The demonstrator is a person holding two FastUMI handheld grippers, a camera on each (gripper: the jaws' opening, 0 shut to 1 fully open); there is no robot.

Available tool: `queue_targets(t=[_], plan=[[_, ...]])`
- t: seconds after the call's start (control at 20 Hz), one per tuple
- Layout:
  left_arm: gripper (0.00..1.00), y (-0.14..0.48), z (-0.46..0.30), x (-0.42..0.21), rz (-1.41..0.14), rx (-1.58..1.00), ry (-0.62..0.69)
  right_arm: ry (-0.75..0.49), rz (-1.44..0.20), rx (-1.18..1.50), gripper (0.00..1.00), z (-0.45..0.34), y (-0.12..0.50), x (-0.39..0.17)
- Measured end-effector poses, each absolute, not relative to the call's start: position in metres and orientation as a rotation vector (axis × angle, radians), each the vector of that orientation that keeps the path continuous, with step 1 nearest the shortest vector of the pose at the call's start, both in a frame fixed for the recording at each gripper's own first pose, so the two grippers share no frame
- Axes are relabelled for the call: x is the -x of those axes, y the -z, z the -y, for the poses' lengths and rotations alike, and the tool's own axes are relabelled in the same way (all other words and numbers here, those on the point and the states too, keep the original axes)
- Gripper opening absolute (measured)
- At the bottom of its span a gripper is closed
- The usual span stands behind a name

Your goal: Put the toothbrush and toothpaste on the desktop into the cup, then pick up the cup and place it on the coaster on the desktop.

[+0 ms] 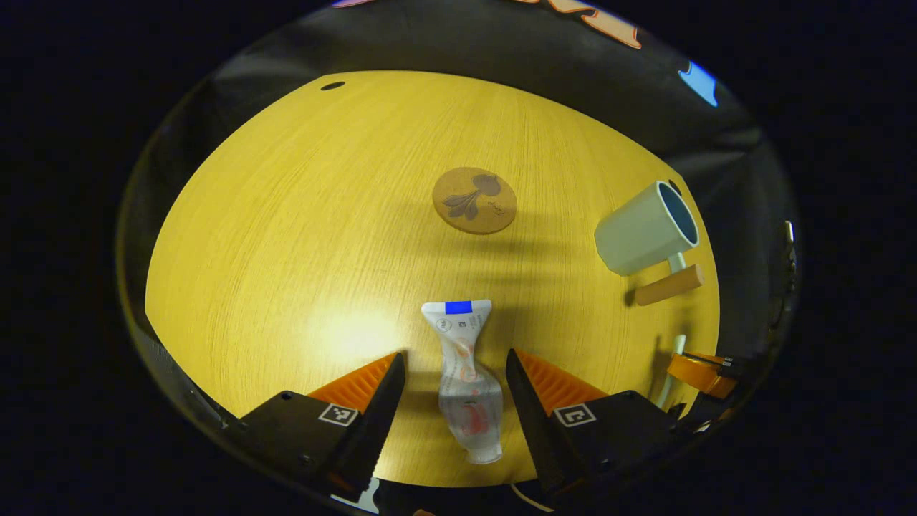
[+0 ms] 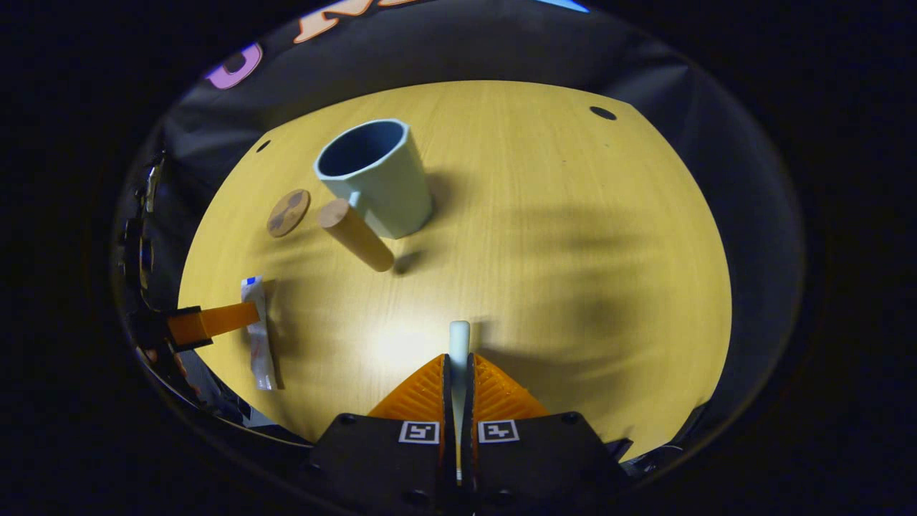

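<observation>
Wooden table (image 1: 286,236) fronts black cloth. On it, one of each: cup (image 2: 380,179) upright with a wooden handle, round coaster (image 1: 474,200) apart from it, toothpaste (image 1: 464,376) lying between the left gripper's (image 1: 455,373) spread fingers, print unreadable. Right gripper (image 2: 458,376) is clamped on the toothbrush (image 2: 458,340).

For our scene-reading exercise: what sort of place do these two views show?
Probably a staged recording booth: a yellow wood-grain tabletop backed by black cloth wall, with a pale green cup and round cork coaster as props.
</observation>
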State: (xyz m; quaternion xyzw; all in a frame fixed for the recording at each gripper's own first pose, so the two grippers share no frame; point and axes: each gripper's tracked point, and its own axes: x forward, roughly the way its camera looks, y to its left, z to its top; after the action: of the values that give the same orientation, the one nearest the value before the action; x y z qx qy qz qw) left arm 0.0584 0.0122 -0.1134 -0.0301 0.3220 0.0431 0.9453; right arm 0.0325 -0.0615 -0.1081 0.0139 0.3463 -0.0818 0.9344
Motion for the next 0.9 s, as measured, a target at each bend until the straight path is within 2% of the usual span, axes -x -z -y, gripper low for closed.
queue_targets(t=[0.1, 0.15, 0.2, 0.25, 0.35, 0.5, 0.55, 0.65, 0.9], plan=[[0.83, 0.117, -0.013, -0.065, -0.679, 0.050, -0.100, 0.196, -0.701, -0.054, 0.06, 0.075, 0.106, -0.025], [0.78, 0.118, -0.014, -0.067, -0.692, 0.051, -0.107, 0.206, -0.697, -0.065, 0.06, 0.079, 0.105, -0.022], [0.72, 0.119, -0.017, -0.069, -0.697, 0.040, -0.120, 0.218, -0.693, -0.075, 0.06, 0.084, 0.105, -0.020], [0.55, 0.119, -0.018, -0.071, -0.703, 0.033, -0.121, 0.225, -0.689, -0.085, 0.06, 0.088, 0.103, -0.017], [0.43, 0.118, -0.021, -0.073, -0.710, 0.003, -0.129, 0.237, -0.678, -0.101, 0.06, 0.092, 0.099, -0.015], [0.33, 0.119, -0.020, -0.074, -0.719, -0.007, -0.151, 0.237, -0.654, -0.111, 0.06, 0.093, 0.093, -0.017], [0.24, 0.120, -0.018, -0.073, -0.723, -0.012, -0.163, 0.235, -0.646, -0.114, 0.06, 0.092, 0.092, -0.018], [0.17, 0.120, -0.018, -0.072, -0.716, -0.027, -0.166, 0.230, -0.634, -0.118, 0.06, 0.090, 0.088, -0.022], [0.08, 0.111, -0.016, -0.073, -0.629, 0.056, -0.104, 0.233, -0.553, -0.138, 0.05, 0.090, 0.065, -0.034]])
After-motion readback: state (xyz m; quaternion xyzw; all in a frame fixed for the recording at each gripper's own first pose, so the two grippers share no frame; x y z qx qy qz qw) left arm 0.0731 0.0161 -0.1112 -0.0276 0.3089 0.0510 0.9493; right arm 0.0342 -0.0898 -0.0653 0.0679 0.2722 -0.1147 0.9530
